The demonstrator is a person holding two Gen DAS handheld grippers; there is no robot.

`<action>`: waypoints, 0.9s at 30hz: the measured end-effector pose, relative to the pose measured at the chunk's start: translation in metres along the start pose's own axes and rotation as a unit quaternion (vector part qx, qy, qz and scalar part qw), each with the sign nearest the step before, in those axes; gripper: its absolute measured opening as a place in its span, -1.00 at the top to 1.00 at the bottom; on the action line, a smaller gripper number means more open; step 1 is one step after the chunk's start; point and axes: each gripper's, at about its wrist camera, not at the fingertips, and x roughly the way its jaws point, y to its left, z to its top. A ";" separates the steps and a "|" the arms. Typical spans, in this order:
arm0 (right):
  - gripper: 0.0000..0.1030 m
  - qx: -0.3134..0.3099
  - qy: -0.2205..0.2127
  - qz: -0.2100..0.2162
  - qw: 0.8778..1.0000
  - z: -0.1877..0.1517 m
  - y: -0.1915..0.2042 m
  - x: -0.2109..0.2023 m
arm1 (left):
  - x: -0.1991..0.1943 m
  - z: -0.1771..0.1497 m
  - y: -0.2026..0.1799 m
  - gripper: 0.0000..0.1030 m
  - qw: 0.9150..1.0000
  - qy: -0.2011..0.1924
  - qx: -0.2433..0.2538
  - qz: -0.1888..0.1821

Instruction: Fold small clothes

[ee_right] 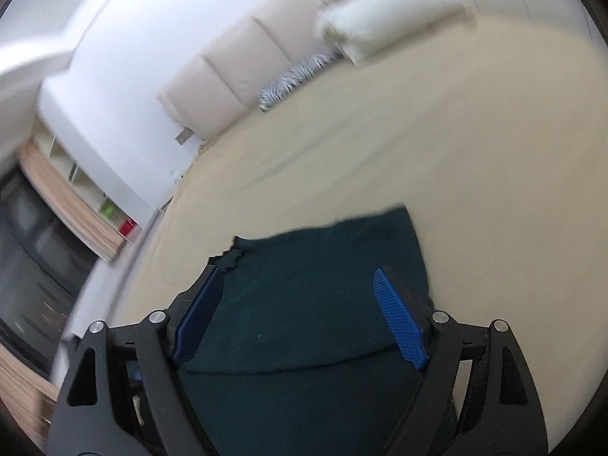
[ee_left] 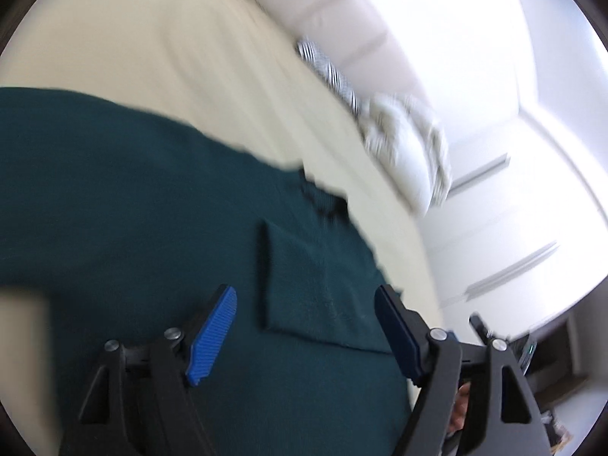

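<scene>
A dark green knit garment lies flat on a cream bed sheet, with a folded flap lying on top of it. My left gripper hovers over that flap, its blue pads wide apart and nothing between them. In the right wrist view the same garment lies below my right gripper, which also stands open above the cloth. Its blue fingertips are clear of the fabric. Both views are blurred.
White pillows and a striped cushion lie against the padded headboard at the far side of the bed. A wooden shelf unit with small items stands beside the bed. White wardrobe doors are at right.
</scene>
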 end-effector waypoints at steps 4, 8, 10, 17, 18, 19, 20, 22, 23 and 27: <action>-1.00 -0.080 -0.082 -0.004 0.993 -0.005 0.069 -0.044 | -0.094 -0.003 0.064 -0.52 0.992 -0.074 -0.105 -0.001; -1.00 -0.115 -0.115 0.003 0.987 -0.007 0.128 -0.060 | -0.173 -0.018 0.133 -0.51 0.967 -0.147 -0.210 0.010; -1.00 -0.103 -0.087 0.037 0.990 -0.010 0.152 -0.054 | -0.205 -0.029 0.162 -0.48 0.948 -0.182 -0.260 0.008; -1.00 -0.034 0.033 0.091 0.995 -0.036 0.195 -0.017 | -0.238 -0.041 0.209 -0.30 0.890 -0.256 -0.376 -0.029; -1.00 -0.025 0.046 0.087 0.995 -0.040 0.200 -0.014 | -0.238 -0.042 0.215 -0.30 0.878 -0.267 -0.395 -0.032; -1.00 -0.020 0.051 0.088 0.995 -0.048 0.198 -0.009 | -0.239 -0.041 0.222 -0.30 0.867 -0.279 -0.412 -0.037; -1.00 -0.016 0.055 0.090 0.994 -0.053 0.193 -0.007 | -0.237 -0.040 0.226 -0.29 0.855 -0.291 -0.428 -0.041; -1.00 -0.011 0.060 0.088 0.994 -0.058 0.194 -0.002 | -0.237 -0.033 0.233 -0.29 0.838 -0.310 -0.447 -0.048; -1.00 -0.010 0.061 0.085 0.994 -0.060 0.191 -0.003 | -0.238 -0.028 0.235 -0.29 0.832 -0.319 -0.452 -0.049; -1.00 0.003 0.060 0.081 0.995 -0.063 0.161 -0.001 | -0.238 -0.007 0.243 0.18 0.824 -0.341 -0.451 -0.028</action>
